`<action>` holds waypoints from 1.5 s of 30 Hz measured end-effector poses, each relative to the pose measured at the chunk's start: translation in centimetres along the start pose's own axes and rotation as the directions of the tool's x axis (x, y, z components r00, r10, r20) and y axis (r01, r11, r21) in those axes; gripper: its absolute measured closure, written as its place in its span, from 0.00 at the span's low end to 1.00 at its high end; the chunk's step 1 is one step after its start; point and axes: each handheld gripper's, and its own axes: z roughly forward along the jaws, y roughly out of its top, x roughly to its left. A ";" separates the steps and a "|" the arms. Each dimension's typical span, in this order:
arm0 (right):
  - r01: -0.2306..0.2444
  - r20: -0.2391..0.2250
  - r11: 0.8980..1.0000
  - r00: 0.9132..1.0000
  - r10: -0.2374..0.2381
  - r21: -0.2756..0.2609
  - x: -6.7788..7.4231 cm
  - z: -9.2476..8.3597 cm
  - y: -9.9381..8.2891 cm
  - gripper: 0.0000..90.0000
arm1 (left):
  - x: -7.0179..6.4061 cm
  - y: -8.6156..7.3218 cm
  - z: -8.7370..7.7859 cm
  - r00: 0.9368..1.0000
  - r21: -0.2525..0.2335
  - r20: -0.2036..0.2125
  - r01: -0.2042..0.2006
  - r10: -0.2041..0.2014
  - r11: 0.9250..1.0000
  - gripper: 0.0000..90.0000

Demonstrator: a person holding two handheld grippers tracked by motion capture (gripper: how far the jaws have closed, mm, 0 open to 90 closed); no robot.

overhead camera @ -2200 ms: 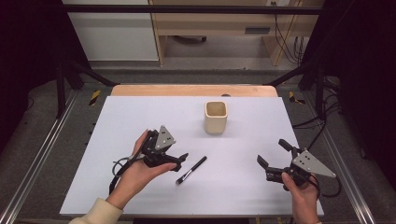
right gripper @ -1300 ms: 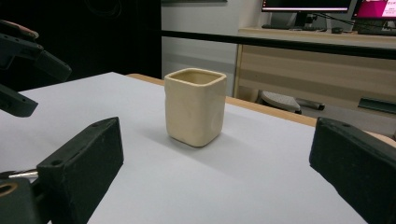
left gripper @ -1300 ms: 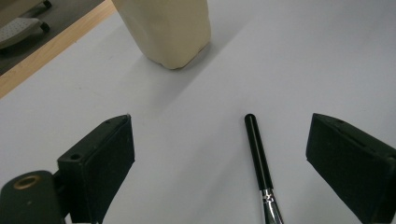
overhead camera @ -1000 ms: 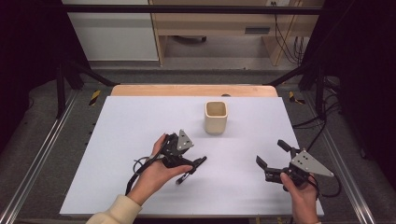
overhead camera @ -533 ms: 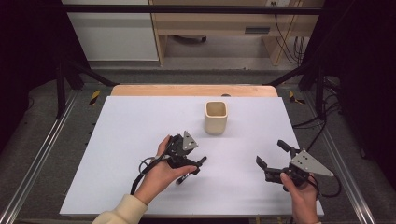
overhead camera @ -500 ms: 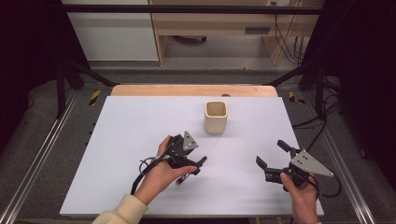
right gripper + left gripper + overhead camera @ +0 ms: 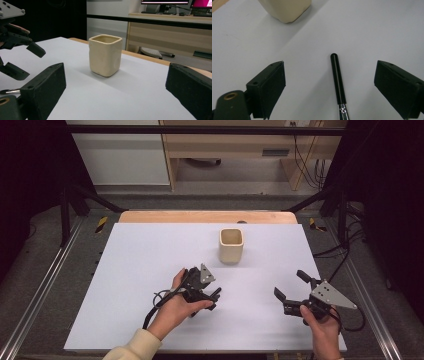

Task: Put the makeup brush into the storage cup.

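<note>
A black brush handle (image 7: 338,80) with a silver ferrule lies flat on the white table. My left gripper (image 7: 331,75) is open and low over it, with the handle between the jaws but touching neither pad. From above, the left gripper (image 7: 215,300) sits at centre front and covers the brush. A cream square cup (image 7: 231,245) stands upright just beyond it and also shows as the cup (image 7: 285,8) in the left gripper view. My right gripper (image 7: 290,284) is open at front right, pointing at the cup (image 7: 105,55), and holds nothing.
The white table sheet (image 7: 150,250) ends in a wooden strip (image 7: 207,216) at the far side. Metal rails (image 7: 45,290) run along both sides. Cables (image 7: 335,250) hang off the right edge. The left gripper (image 7: 27,61) shows at the left of the right gripper view.
The left hand has moved right and slightly forward, bringing its open jaws down over the brush. The right hand and the cup have stayed where they were.
</note>
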 end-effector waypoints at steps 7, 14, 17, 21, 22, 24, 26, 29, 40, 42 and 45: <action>0.000 0.000 1.000 1.000 0.000 -0.001 0.0 0.0 0.0 0.04 | -0.2 -0.1 0.3 1.000 0.023 0.000 0.002 -0.002 1.000 0.11; -0.001 -0.002 1.000 1.000 0.001 0.001 0.0 0.0 0.0 0.04 | -0.2 -0.4 0.7 1.000 0.031 0.000 0.003 -0.003 1.000 0.11; 0.000 -0.004 1.000 1.000 0.000 0.006 0.0 0.0 0.0 0.04 | -0.2 -0.5 0.8 1.000 0.046 0.002 0.001 -0.001 0.999 0.11; 0.001 -0.004 1.000 1.000 -0.001 0.005 0.0 0.0 0.0 0.04 | -0.2 -0.6 1.0 1.000 0.057 -0.005 0.007 -0.006 0.998 0.11; -0.001 -0.004 1.000 1.000 0.001 0.007 0.0 0.0 0.0 0.04 | -0.2 -0.6 1.0 1.000 0.060 -0.003 0.006 -0.006 0.998 0.11; 0.000 -0.003 1.000 1.000 0.000 0.006 0.0 0.0 0.0 0.04 | -0.2 -0.6 1.1 1.000 0.060 -0.003 0.009 -0.009 0.998 0.11; -0.001 -0.004 1.000 1.000 0.001 0.007 0.0 0.0 0.0 0.04 | -0.2 -0.5 1.1 1.000 0.065 -0.001 0.006 -0.006 0.998 0.12; 0.004 -0.004 1.000 1.000 -0.004 0.007 0.0 0.1 0.0 0.04 | -0.2 -0.5 1.2 1.000 0.085 0.001 0.003 -0.004 0.996 0.12; -0.003 -0.007 1.000 1.000 0.003 0.011 0.0 0.1 -0.1 0.04 | -0.5 -0.4 1.7 0.999 0.170 0.036 0.001 -0.007 0.986 0.16; -0.002 -0.007 1.000 1.000 0.002 0.011 0.0 0.1 -0.1 0.04 | -0.5 -0.4 1.7 0.999 0.176 0.040 0.003 -0.010 0.984 0.17; -0.002 -0.007 1.000 1.000 0.002 0.012 0.0 0.1 -0.1 0.04 | -0.5 -0.4 1.8 0.999 0.186 0.041 0.005 -0.013 0.983 0.20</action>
